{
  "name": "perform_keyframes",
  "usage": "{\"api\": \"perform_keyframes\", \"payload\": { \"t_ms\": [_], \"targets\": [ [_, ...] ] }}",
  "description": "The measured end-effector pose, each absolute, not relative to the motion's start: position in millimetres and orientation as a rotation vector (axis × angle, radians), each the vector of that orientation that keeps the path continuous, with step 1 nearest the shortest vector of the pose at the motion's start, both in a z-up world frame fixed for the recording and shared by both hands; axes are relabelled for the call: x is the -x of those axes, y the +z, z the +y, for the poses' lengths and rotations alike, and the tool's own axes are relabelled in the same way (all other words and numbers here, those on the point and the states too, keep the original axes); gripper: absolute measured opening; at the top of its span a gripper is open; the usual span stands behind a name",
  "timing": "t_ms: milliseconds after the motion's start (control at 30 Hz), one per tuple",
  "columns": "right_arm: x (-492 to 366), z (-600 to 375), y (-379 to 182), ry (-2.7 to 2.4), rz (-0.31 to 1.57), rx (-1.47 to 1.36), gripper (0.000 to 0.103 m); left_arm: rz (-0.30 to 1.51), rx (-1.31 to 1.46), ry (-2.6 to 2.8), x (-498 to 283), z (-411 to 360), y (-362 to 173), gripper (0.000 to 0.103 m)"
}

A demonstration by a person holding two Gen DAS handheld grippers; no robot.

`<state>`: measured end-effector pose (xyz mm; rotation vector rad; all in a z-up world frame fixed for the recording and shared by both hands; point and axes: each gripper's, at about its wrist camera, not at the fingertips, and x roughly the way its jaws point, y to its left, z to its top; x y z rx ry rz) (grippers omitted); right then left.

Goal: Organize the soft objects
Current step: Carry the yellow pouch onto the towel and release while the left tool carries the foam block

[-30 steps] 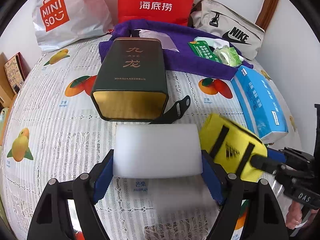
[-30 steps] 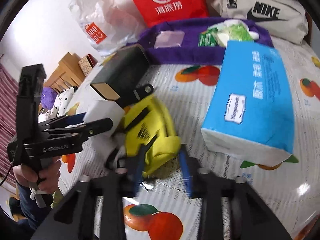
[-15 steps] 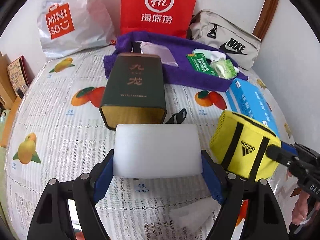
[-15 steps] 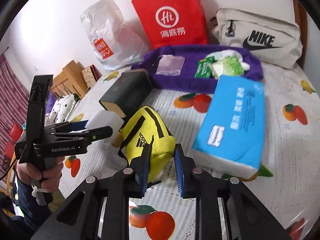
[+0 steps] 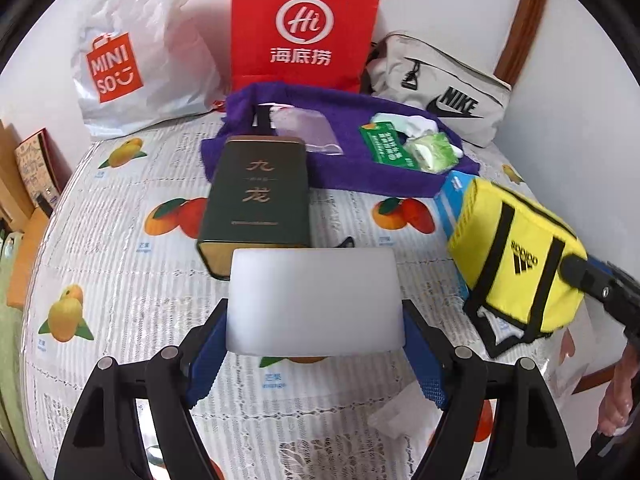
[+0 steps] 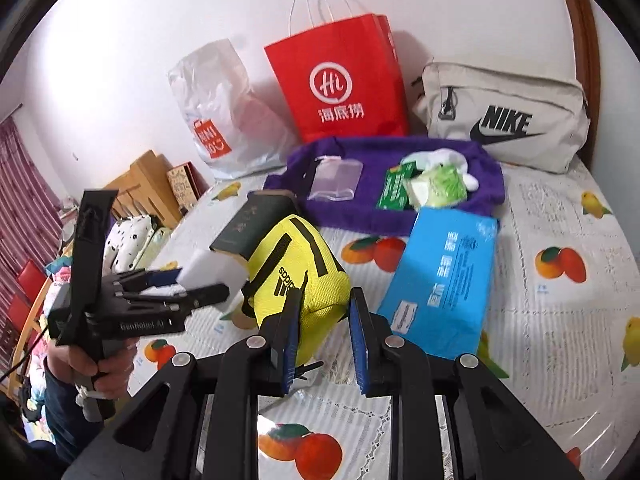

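Foam block [image 5: 314,302], white, smooth and rounded at its corners, sits gripped between the blue pads of the left gripper [image 5: 316,344], raised above the fruit-print bedspread [image 5: 120,280] in front of a dark green tin [image 5: 256,200]. Beside it, the right gripper [image 6: 322,320] pinches one end of a yellow pouch [image 6: 298,268] with black stripes and logo, held clear of the bed near a blue tissue pack [image 6: 444,276].

Brightness: even, bright daylight in both views.
Shadows: soft, on the wall [image 6: 120,40] behind the red bag [image 6: 340,84].
Glare: sheen on the tablecloth [image 5: 560,376] right of the left gripper [image 5: 316,344].
Blur: slight smear on the yellow pouch [image 5: 516,264].
Distortion: strong fisheye bowing; black corners.
Focus: near claw arms soft.
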<state>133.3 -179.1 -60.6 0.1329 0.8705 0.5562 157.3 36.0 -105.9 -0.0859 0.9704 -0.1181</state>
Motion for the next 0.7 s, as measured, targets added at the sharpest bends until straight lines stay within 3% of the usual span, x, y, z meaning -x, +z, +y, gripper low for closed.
{"api": "perform_keyframes", "payload": {
  "t_ms": [700],
  "targets": [
    [-178, -205, -33, 0.499, 0.827, -0.163, 0.024, 0.921, 0.090, -0.095, -178, 37, -71, 0.079]
  ]
}}
